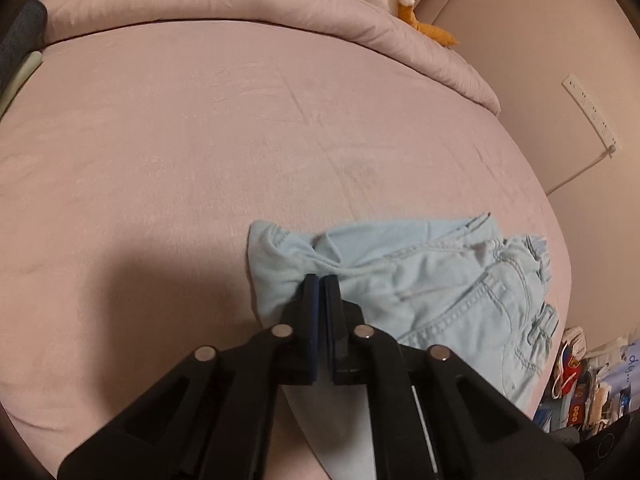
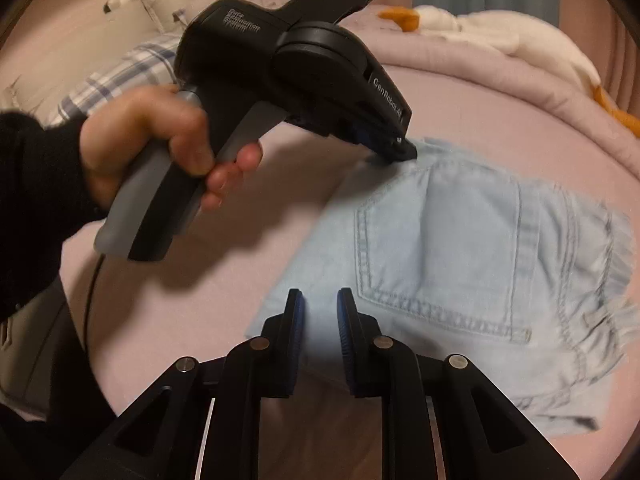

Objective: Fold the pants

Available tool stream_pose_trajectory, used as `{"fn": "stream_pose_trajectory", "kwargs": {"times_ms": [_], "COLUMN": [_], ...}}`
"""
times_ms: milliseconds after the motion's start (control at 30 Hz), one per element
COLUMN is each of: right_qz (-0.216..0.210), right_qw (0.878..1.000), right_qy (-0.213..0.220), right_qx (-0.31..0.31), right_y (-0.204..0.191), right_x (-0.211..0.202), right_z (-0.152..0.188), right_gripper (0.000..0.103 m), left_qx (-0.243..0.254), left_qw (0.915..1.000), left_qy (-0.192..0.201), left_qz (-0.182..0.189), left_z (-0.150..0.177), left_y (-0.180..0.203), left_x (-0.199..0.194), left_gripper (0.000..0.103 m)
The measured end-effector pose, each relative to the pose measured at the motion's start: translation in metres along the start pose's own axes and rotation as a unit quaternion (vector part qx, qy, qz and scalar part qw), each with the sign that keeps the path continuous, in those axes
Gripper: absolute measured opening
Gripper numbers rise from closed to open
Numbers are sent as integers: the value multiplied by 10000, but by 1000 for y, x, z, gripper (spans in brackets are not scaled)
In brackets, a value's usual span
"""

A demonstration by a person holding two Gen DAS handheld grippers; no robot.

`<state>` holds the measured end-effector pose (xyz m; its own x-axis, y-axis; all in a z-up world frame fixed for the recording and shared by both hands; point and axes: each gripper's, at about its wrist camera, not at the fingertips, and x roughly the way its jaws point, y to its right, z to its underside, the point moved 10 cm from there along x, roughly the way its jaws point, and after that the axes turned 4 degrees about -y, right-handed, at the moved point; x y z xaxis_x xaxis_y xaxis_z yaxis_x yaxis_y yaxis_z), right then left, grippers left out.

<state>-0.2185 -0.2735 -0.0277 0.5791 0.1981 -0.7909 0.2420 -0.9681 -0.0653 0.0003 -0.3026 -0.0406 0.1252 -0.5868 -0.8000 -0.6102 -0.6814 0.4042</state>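
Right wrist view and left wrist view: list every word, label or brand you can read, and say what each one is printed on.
"GenRobot.AI": white print on the side of the left hand-held gripper, right wrist view.
Three small white lines on that gripper's rear housing: too blurred to read.
"dy...": handwritten fragment on a white item in the clutter beside the bed, left wrist view; the rest is cut off.
Coloured packaging in that clutter: too small to read.
Light blue denim pants: no readable label.
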Motion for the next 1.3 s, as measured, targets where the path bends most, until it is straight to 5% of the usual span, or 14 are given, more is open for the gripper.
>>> {"fn": "stream_pose_trajectory", "kwargs": {"times_ms": [267, 367, 500, 700, 800, 900, 1000, 1300], "right_qz": [-596, -390, 314, 1113, 1449, 1306, 1065, 1089], "right_qw": [9975, 9948, 9845, 9705, 9673, 9625, 9547, 9495], "right_qy": [86, 512, 984, 1120, 815, 205, 365, 1021], "right_qx": [358, 786, 1418, 1821, 1915, 2368, 2755, 2762], "right_y": [12, 46, 108, 172, 188, 204, 212, 196], "right_x": [-24, -54, -85, -91, -74, -38, -35, -86], "right_z": [1, 0, -2, -18, -18, 0, 14, 12], "right_gripper": [19, 19, 20, 20, 20, 27, 43, 44], "left_qx": [-108, 197, 444, 632, 854, 885, 893, 918], "left_qw": [9991, 9978, 9970, 9970, 9942, 9931, 9927, 9923], "left_qy": [332, 527, 528, 112, -13, -48, -100, -92], "left_qz": [-240, -346, -351, -435, -660, -767, -804, -827], "left_z": [-4, 7, 34, 86, 103, 104, 103, 99], "left_y": [6, 22, 48, 76, 82, 80, 78, 77], "left_x": [-19, -38, -52, -43, -31, -27, -24, -19], "left_gripper": [4, 20, 22, 22, 22, 22, 22, 22]}}
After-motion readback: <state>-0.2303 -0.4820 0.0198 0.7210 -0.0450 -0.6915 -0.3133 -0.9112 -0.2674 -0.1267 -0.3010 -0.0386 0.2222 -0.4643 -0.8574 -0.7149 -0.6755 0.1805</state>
